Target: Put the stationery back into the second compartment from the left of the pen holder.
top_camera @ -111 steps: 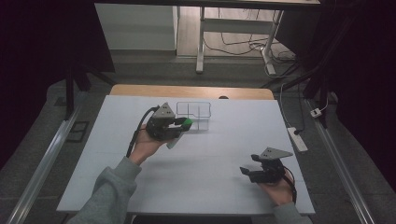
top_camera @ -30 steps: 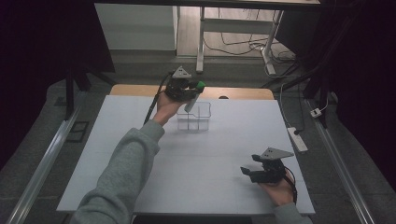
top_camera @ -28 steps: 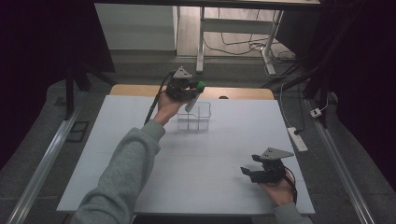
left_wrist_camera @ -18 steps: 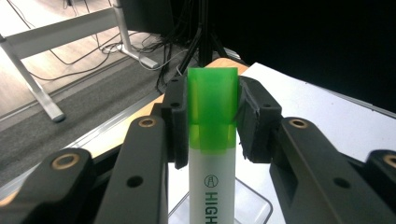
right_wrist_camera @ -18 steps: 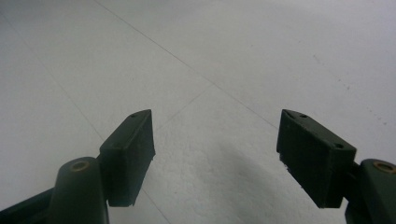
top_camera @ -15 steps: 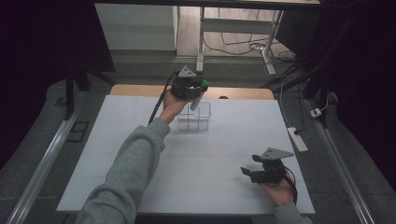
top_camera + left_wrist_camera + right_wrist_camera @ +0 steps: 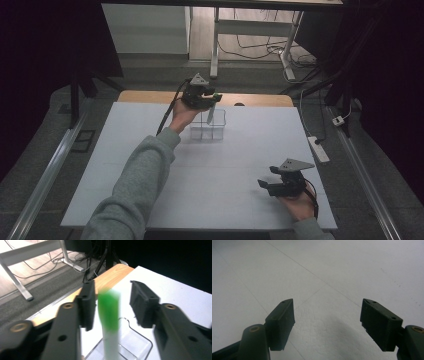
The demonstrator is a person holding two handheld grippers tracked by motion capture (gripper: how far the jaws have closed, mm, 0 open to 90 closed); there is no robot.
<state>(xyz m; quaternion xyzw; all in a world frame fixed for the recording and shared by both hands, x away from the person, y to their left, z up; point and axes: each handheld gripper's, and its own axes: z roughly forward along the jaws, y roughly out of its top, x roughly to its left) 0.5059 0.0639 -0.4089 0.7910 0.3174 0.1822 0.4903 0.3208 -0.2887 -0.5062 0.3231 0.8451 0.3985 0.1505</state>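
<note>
Now reaching far across the table [image 7: 150, 150], left gripper [image 7: 204, 95] just opening, pads clear of the green-capped tube [image 7: 108, 322] standing between them in the clear rack [image 7: 209, 126]. Resting near the front edge, right gripper [image 7: 274, 184] gaping, holding nothing.

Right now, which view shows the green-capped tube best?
Left gripper view: the tube stands close up between the just-opened jaws of the left gripper, over the clear rack. The high view shows it small. The right gripper view faces bare table.
</note>
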